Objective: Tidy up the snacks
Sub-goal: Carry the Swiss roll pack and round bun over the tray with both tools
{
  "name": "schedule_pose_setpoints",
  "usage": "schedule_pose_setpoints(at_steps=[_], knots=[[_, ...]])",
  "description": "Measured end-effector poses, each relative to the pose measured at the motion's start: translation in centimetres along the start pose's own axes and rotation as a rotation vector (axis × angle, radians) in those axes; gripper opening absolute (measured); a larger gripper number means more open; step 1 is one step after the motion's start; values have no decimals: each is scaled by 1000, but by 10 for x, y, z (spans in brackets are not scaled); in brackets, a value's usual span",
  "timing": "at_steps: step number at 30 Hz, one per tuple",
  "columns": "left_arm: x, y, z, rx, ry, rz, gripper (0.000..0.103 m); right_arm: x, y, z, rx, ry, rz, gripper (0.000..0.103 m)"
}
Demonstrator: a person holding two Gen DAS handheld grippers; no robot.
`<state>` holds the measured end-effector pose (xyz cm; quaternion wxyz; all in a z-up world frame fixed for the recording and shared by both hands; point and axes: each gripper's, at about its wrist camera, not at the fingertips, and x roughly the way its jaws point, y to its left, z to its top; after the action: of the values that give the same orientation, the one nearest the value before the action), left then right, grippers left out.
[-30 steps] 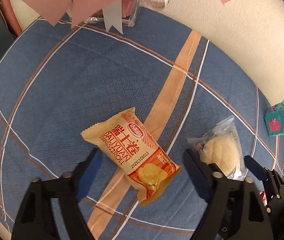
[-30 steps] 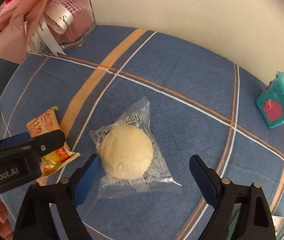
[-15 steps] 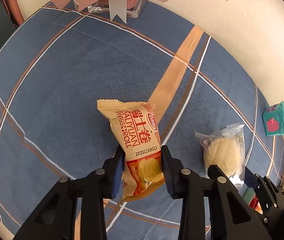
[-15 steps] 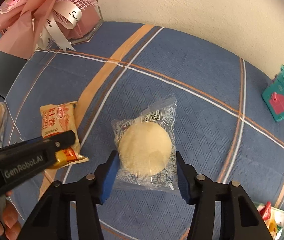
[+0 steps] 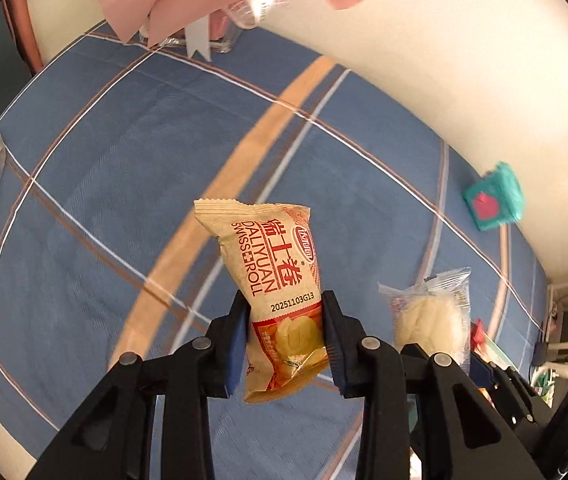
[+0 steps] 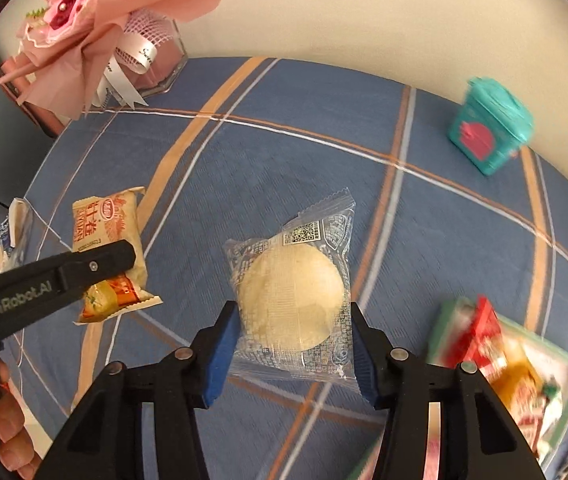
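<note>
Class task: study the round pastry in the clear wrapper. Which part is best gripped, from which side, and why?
Grip the round pastry across its widest middle, from above, as the right gripper does now. The cake is a firm disc that fills the wrapper; the flat crimped ends are thin and slippery, so pads on the curved sides should hold more surely.

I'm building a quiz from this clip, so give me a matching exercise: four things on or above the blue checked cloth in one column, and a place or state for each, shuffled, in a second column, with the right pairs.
Things:
1. Swiss roll packet
2. round bun in clear wrapper
3. teal box
4. pink bouquet

Places or states:
A. stands on the cloth near the wall, untouched
B. clamped in the left gripper
C. at the far corner of the cloth, beside a clear container
D. clamped in the right gripper

Pairs: 1-B, 2-D, 3-A, 4-C
</note>
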<state>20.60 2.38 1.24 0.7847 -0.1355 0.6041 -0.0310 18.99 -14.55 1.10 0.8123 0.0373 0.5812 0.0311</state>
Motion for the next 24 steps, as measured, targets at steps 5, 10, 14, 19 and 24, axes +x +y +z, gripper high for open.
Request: schedule_pose_setpoints(at_steps=[5,10,14,19,24], knots=[[-20,-13,-26,-12,-23,-75,36,-21,-20,-26,65,-29,30,55],[-35,-33,-55,9,-65,-62,36,-38,-31,-55,90,-61,10,55],[-42,-47,-78,18,-99,-53,36,-56,-40,-76,121,-102,0,55],[-47,-61,-103,36,-137,-48,36,-77,-52,-105,161,-145,-1,55],[-46,-77,-121,73,-146,-62,36,-94,-67,-126,194,-171,-50,55]])
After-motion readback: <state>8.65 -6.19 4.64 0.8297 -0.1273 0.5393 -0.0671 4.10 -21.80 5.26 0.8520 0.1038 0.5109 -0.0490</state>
